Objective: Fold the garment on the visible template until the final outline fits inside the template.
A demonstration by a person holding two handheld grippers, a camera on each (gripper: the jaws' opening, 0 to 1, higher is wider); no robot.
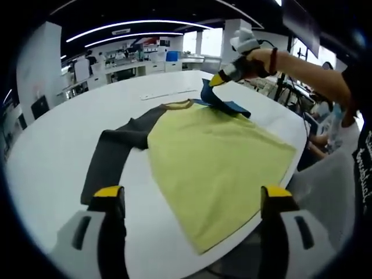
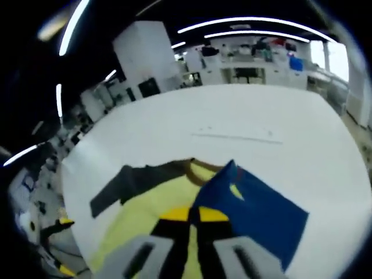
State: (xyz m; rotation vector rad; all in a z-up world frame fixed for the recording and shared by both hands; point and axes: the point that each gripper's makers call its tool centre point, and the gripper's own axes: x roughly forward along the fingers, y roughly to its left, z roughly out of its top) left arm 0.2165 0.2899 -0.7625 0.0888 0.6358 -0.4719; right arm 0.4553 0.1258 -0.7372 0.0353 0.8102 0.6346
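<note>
- The step in hand looks like the folding of a sleeve: the right gripper (image 1: pixel 216 80), in the upper right of the left gripper view, has its jaws pinched together on the blue sleeve (image 1: pixel 220 100) and lifts it off the white table (image 1: pixel 52 145) near the collar.
- In the right gripper view the same gripper (image 2: pixel 193 216) rises from the bottom centre, jaws closed on the blue sleeve (image 2: pixel 256 212), which hangs folded to the lower right of the frame.
- The left gripper (image 1: pixel 192 197) stands with its jaws well apart at the bottom of its own view, holding nothing, above the near hem.
- The garment (image 1: pixel 218 160), a yellow-bodied shirt, lies flat across the centre of the left gripper view; its dark grey sleeve (image 1: pixel 113 154) stretches out to the left centre, still unfolded.
- The next move, as a judgement, calls for carrying the blue sleeve inward over the yellow body and laying it flat without dragging the shirt; the grey sleeve would then need the same.
- No template outline can be made out under the garment; only a faint pale strip (image 2: pixel 235 136) lies on the table beyond it.
- Count: one garment, two sleeves (one blue, one grey), two grippers, one table.
</note>
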